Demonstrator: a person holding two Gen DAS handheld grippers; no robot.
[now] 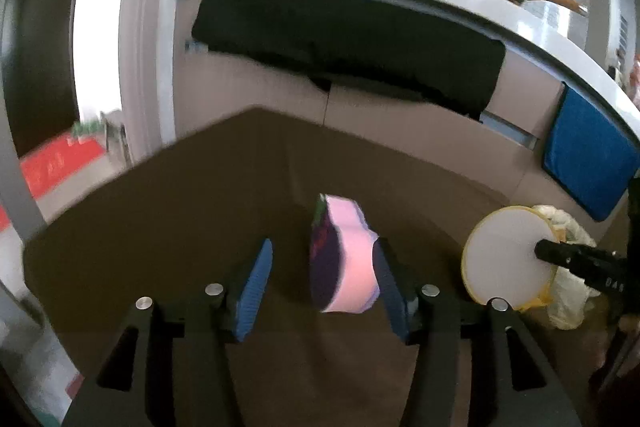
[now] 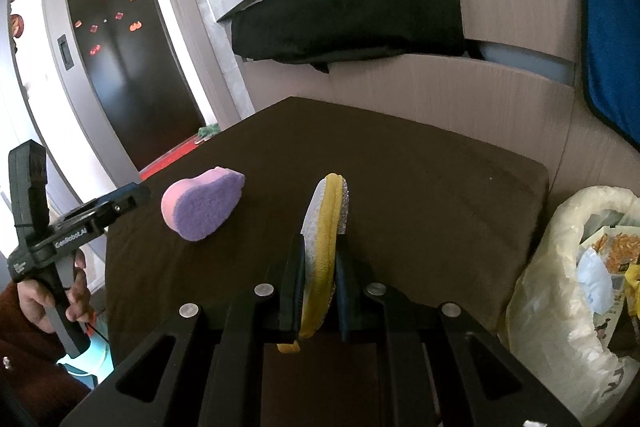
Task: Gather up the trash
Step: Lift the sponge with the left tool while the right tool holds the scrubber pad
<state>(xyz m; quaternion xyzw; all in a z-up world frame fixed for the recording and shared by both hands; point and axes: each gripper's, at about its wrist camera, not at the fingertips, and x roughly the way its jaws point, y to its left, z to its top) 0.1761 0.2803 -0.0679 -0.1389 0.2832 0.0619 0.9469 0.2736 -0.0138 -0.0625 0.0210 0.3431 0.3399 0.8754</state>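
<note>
My left gripper (image 1: 324,287) is open over the brown table (image 1: 160,227). A pink and purple sponge (image 1: 344,259) stands on edge between its fingers, against the right pad (image 1: 390,291) and apart from the left pad (image 1: 256,291). The sponge also shows in the right wrist view (image 2: 202,205), in front of the left gripper (image 2: 132,193). My right gripper (image 2: 320,283) is shut on a round yellow and white sponge (image 2: 324,247), held on edge above the table. That round sponge also shows in the left wrist view (image 1: 508,259).
An open trash bag (image 2: 560,287) with wrappers inside stands at the table's right edge, also seen in the left wrist view (image 1: 572,267). Behind the table are a beige cabinet (image 2: 440,95), a black cloth (image 2: 352,19) and a blue cloth (image 2: 612,67). A dark door (image 2: 128,67) is far left.
</note>
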